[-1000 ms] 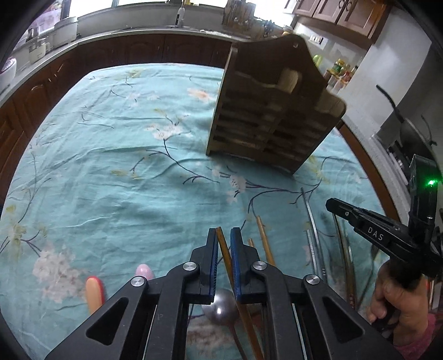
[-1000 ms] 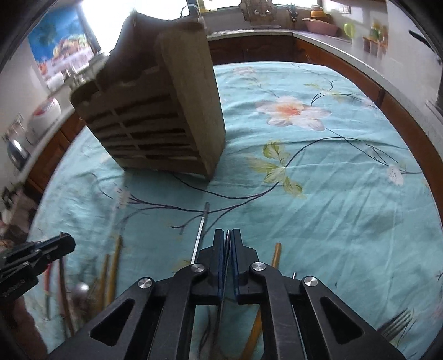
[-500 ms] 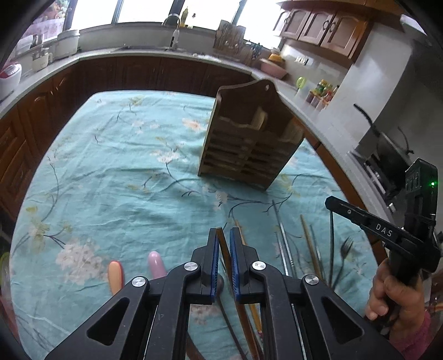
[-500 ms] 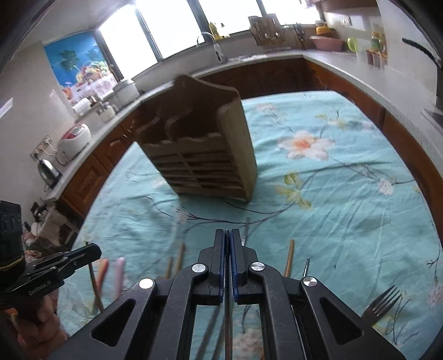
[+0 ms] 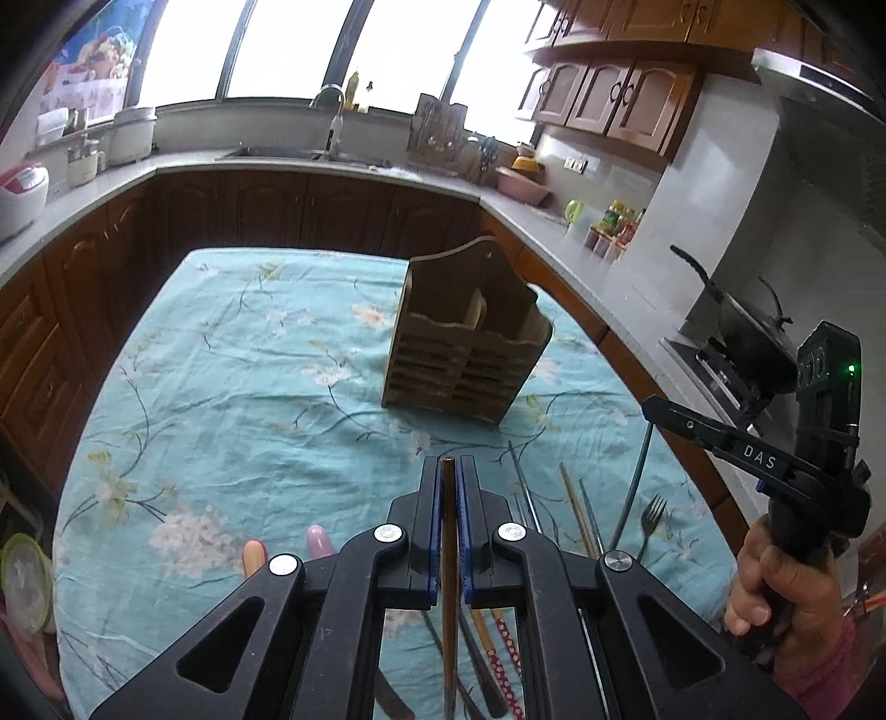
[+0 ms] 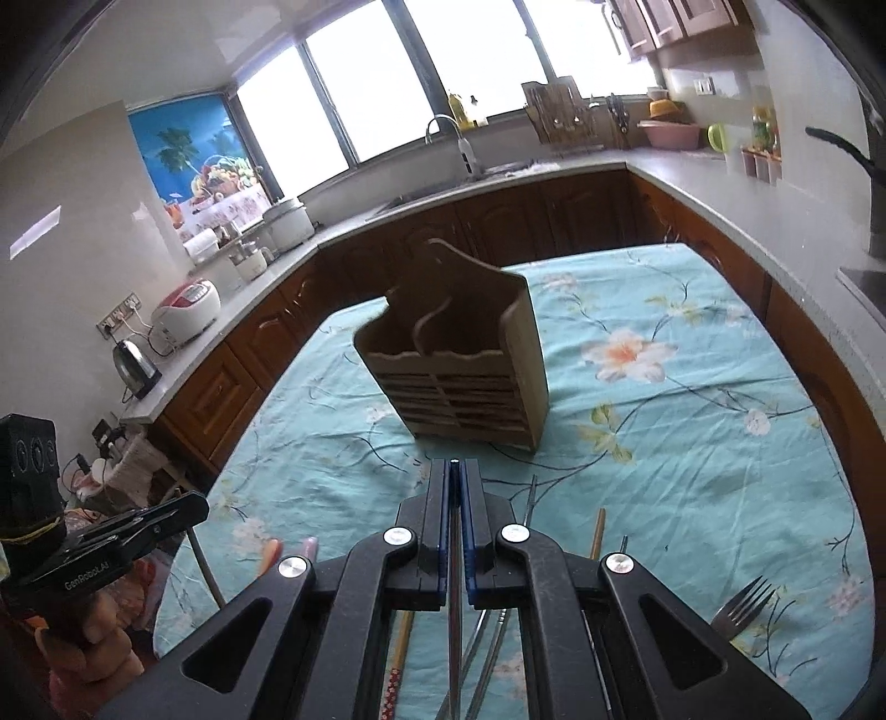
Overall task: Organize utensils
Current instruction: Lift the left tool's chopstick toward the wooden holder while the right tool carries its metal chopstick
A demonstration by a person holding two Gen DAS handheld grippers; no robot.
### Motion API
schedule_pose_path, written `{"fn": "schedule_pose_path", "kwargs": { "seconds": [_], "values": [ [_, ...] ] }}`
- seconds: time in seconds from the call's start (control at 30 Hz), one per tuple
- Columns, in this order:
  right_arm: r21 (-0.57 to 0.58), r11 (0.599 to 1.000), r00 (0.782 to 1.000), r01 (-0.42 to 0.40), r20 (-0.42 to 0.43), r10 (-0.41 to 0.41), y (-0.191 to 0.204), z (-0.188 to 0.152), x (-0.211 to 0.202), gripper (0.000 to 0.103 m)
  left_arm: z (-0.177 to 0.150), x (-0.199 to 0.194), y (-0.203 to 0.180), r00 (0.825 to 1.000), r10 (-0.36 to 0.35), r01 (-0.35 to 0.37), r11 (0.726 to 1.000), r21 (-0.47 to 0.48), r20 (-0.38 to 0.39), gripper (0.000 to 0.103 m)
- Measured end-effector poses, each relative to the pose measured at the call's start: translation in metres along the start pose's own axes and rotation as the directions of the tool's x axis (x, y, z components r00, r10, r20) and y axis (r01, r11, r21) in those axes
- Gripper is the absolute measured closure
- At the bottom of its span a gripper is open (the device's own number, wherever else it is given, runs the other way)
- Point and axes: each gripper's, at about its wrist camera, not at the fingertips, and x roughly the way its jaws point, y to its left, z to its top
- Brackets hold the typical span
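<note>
Teal floral tablecloth [image 5: 232, 399], brown caddy [image 5: 465, 343]

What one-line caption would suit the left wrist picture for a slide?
Left gripper clamps a brown chopstick above the floral tablecloth, facing the wooden utensil holder.

A home kitchen is showing here — dark wooden cabinets [image 5: 343, 210] are running under a grey countertop [image 6: 681, 166] that is wrapping around the room, with a sink and curved tap [image 6: 443, 130] sitting below wide windows [image 5: 288, 50]. A rice cooker [image 6: 185, 315] and a kettle [image 6: 135, 368] are standing on the counter, a wok [image 5: 742, 327] is resting on the stove, and a table [image 6: 692, 443] under a floral turquoise cloth is filling the middle — a lived-in, domestic space.
</note>
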Motion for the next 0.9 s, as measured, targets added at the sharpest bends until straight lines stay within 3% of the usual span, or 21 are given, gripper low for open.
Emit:
{"fn": "schedule_pose_path", "kwargs": {
  "seconds": [0.57, 0.8, 0.9],
  "values": [
    [-0.022, 1.0, 0.99, 0.002, 0.142, 0.001, 0.009, 0.024, -0.028, 0.1, 0.02, -0.026, 0.003, 0.989, 0.03, -0.031, 0.999, 0.008, 0.146, 0.1],
    [-0.016, 1.0, 0.977, 0.003, 0.212, 0.001, 0.006, 0.045, -0.034, 0.1, 0.048, -0.022, 0.011, 0.976, -0.002, 0.008, 1.0, -0.028, 0.219, 0.1],
    [-0.021, 1.0, 0.97, 0.006, 0.243, -0.001, 0.006, 0.057, -0.034, 0.099, 0.059, -0.018, 0.014, 0.964, 0.015, -0.008, 1.0, -0.027, 0.266, 0.1]
  ]
}}
